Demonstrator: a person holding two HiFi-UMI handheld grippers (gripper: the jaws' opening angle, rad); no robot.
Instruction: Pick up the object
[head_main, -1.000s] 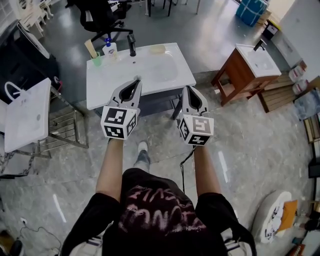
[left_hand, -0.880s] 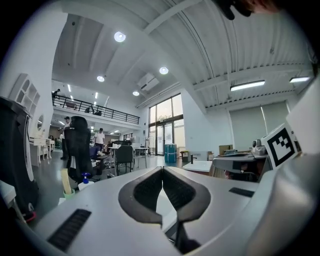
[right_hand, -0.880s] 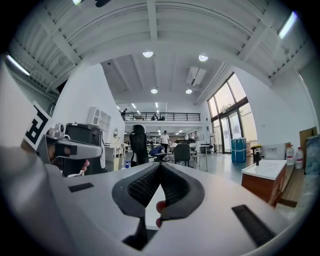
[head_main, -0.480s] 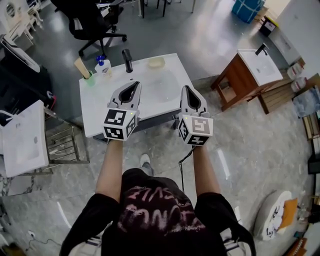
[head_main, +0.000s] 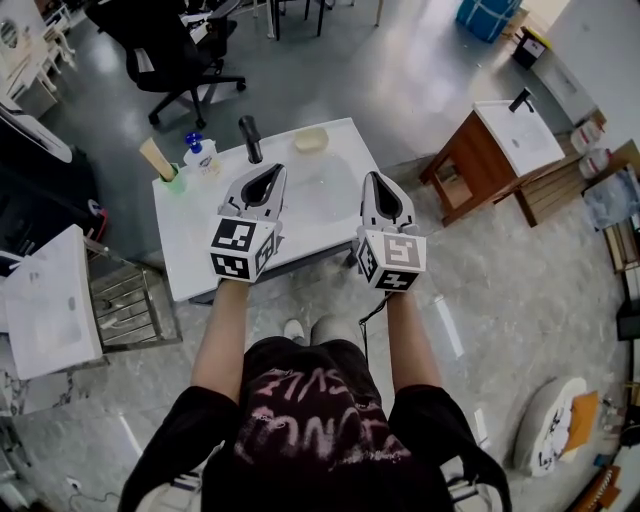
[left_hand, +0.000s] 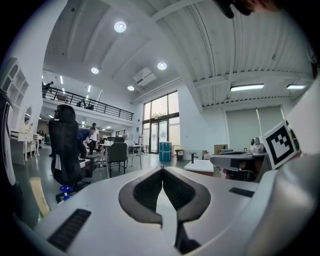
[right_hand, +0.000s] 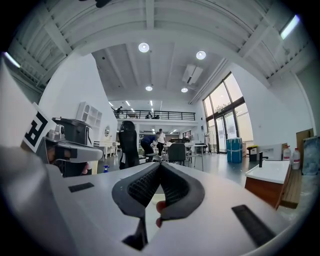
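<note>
A white sink top (head_main: 200, 240) stands in front of me. On its far edge are a pale beige soap-like block (head_main: 311, 139), a black faucet (head_main: 250, 138), a blue-capped bottle (head_main: 197, 152) and a green cup holding a wooden stick (head_main: 165, 170). My left gripper (head_main: 275, 168) hovers over the sink top's near middle with its jaws shut and nothing in them; in the left gripper view (left_hand: 161, 170) the pads meet. My right gripper (head_main: 369, 176) hangs over the top's right edge, also shut and empty (right_hand: 159, 165). Neither touches anything.
A wooden vanity with a white basin (head_main: 510, 140) stands to the right. A black office chair (head_main: 170, 50) is behind the sink top. A loose white basin slab (head_main: 50, 300) and a metal rack (head_main: 130, 310) sit to the left. A blue bin (head_main: 485, 15) is far back.
The sink top has slid down and nearer in the head view as I stepped toward it. Both grippers keep their pose and stay shut.
</note>
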